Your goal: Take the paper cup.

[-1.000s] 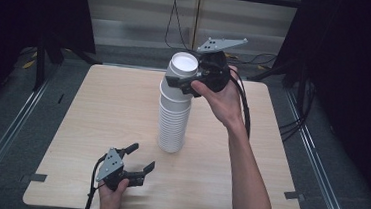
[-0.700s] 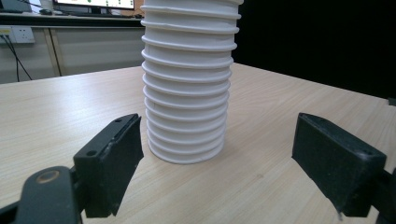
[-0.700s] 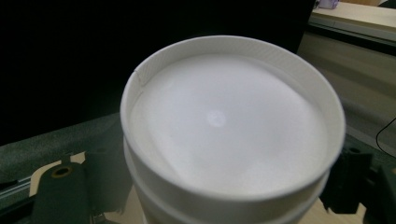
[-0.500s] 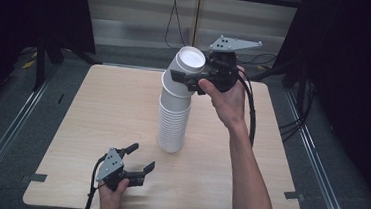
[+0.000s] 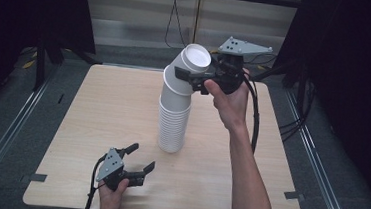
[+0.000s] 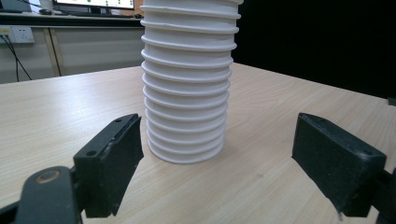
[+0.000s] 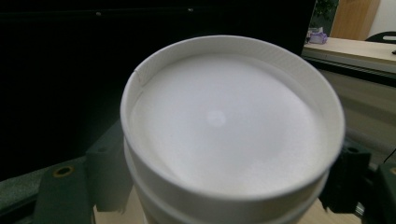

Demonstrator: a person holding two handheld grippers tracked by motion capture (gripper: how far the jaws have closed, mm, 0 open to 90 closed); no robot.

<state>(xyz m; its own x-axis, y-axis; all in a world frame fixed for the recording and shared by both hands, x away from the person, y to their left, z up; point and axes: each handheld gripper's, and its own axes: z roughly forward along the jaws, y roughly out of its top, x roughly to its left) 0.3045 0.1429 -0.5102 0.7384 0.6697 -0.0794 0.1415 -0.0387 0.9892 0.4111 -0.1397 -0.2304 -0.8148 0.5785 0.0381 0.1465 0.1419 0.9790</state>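
Gripping the upper cups [image 5: 189, 67] of a tall stack, the right tool [image 5: 195, 78] is closed with one black jaw on either side of the white paper wall, just below the topmost rim. In the right gripper view the top cup [image 7: 224, 126] opens its round mouth toward the camera, the two jaws pressed against its sides. Seen from the high view, the held part leans away from the vertical toward the person's right, while the remainder of the stack of paper cups [image 5: 173, 123] stands upright near the middle of the worktop [image 5: 98, 102]; the tilted part is still nested in the upright part at the bend. The grey three-cornered plate [image 5: 243, 47] rides on top of the right tool, and the person's right hand [image 5: 229, 100] holds it from below.

Resting low at the near edge of the worktop, the left tool [image 5: 136, 161] is wide open and holds nothing. In the left gripper view the base of the stack [image 6: 186, 93] stands between and beyond the parted jaws, apart from both.
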